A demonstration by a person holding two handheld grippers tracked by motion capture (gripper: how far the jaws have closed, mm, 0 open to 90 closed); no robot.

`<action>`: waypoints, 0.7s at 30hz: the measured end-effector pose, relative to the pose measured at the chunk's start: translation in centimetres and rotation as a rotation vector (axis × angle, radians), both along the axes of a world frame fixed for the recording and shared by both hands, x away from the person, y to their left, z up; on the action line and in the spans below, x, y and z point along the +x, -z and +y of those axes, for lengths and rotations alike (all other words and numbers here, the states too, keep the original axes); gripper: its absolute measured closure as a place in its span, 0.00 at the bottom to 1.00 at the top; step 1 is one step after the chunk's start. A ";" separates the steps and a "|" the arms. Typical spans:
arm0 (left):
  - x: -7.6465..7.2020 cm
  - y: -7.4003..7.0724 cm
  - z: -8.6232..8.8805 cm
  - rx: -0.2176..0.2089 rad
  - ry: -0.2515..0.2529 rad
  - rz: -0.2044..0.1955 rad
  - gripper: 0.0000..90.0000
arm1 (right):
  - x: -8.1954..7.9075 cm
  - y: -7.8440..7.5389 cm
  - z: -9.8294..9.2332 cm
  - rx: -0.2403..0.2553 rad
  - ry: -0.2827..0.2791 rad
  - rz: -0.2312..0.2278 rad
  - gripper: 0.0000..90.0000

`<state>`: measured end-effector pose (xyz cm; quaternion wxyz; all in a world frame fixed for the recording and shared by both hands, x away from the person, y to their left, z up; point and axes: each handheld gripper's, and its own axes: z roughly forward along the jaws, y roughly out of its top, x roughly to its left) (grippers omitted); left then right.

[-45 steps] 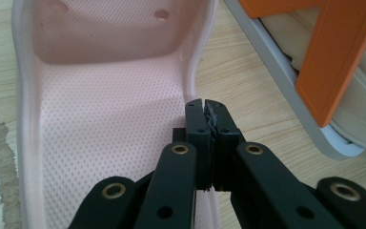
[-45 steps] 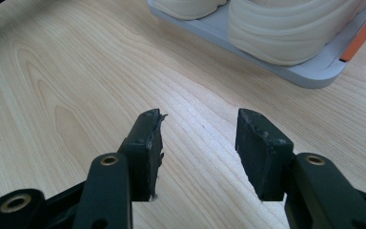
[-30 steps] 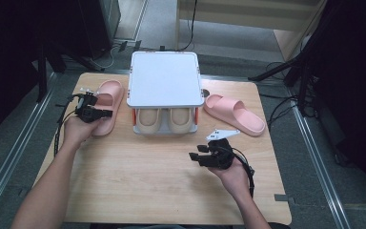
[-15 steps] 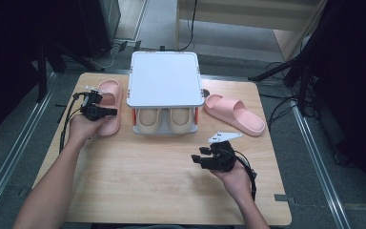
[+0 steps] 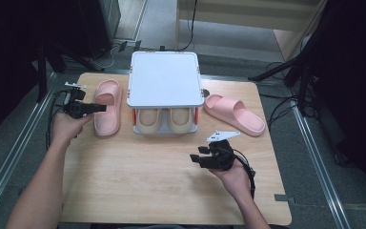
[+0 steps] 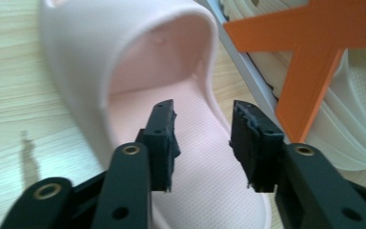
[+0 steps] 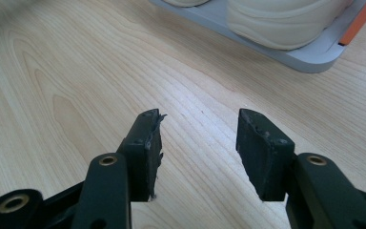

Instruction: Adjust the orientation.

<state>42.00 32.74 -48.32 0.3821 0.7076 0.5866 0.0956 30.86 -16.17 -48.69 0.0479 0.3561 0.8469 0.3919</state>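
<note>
A pink slipper (image 5: pixel 107 119) lies on the table left of a small shoe rack (image 5: pixel 164 78). My left gripper (image 5: pixel 103 108) hovers over its outer side, jaws pointing at the rack. In the left gripper view those jaws (image 6: pixel 202 114) have just been opening and stand apart above the slipper's footbed (image 6: pixel 205 191), pressing on nothing. A second pink slipper (image 5: pixel 236 113) lies right of the rack. My right gripper (image 5: pixel 196 157) sits in front of the rack; in its own view it is open (image 7: pixel 200 121) over bare wood.
The rack has a white top, orange struts (image 6: pixel 314 62) and a grey base (image 7: pixel 310 57) holding two beige slippers (image 5: pixel 147 120) (image 5: pixel 180 119). The wooden table (image 5: pixel 138 181) has dark floor and metal rails on either side.
My left gripper's jaws have gone from shut to open at the left pink slipper, and that hand has drawn back slightly left. The right hand has stayed put.
</note>
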 end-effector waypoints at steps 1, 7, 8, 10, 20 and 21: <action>-0.1 -0.1 0.2 0.002 -0.014 -0.004 0.63 | 0.0 0.0 0.0 0.000 0.000 -0.002 0.57; -0.3 -0.2 1.5 -0.002 -0.058 -0.033 0.57 | 0.1 0.0 0.0 -0.003 0.001 0.000 0.57; -0.2 -0.1 1.6 -0.001 -0.062 -0.031 0.56 | 0.1 0.1 0.0 -0.004 0.003 0.000 0.57; 0.1 0.2 1.9 0.009 -0.072 -0.027 0.56 | 0.1 0.1 -0.1 -0.004 0.011 0.004 0.57; 1.7 1.7 2.7 0.001 -0.105 0.009 0.55 | -0.8 0.2 -1.3 -0.006 0.056 0.006 0.56; 1.9 1.8 2.8 -0.011 -0.111 0.018 0.54 | -0.9 0.2 -1.4 -0.008 0.058 0.004 0.56</action>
